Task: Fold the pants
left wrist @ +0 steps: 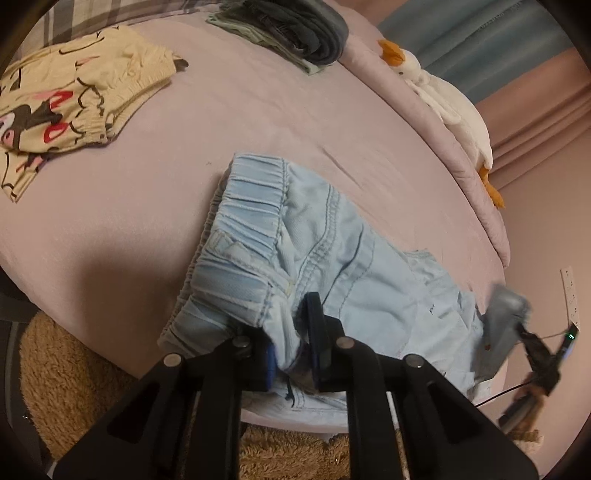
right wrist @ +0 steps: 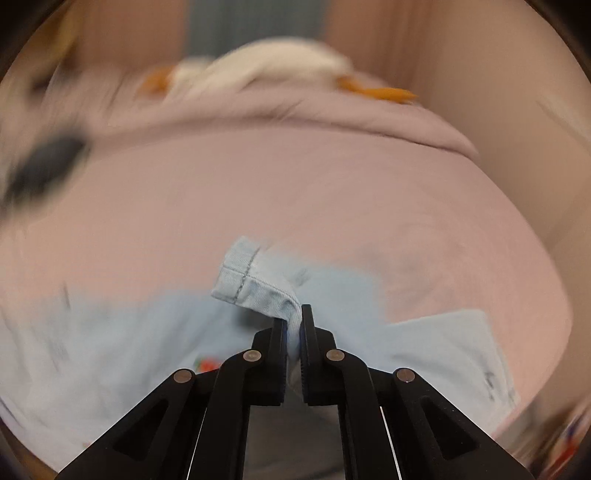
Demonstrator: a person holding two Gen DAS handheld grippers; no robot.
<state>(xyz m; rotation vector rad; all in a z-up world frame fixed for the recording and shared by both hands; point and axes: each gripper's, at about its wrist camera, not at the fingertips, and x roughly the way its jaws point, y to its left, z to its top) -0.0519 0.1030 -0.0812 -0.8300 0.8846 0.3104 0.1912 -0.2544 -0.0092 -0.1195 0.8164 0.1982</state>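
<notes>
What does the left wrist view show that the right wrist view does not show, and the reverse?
Only the left wrist view shows the elastic waistband, the yellow printed pants, the dark folded stack and the left gripper, shut on waist fabric. Only the right wrist view shows the hemmed leg cuff and the right gripper, shut on that cuff. Both share the light blue pants, the pink bed and the white goose toy.

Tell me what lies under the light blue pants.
The light blue pants lie on the pink bed sheet, which shows all around them. Their near edge hangs past the bed over a brown fuzzy rug. Anything directly beneath the fabric is covered.
</notes>
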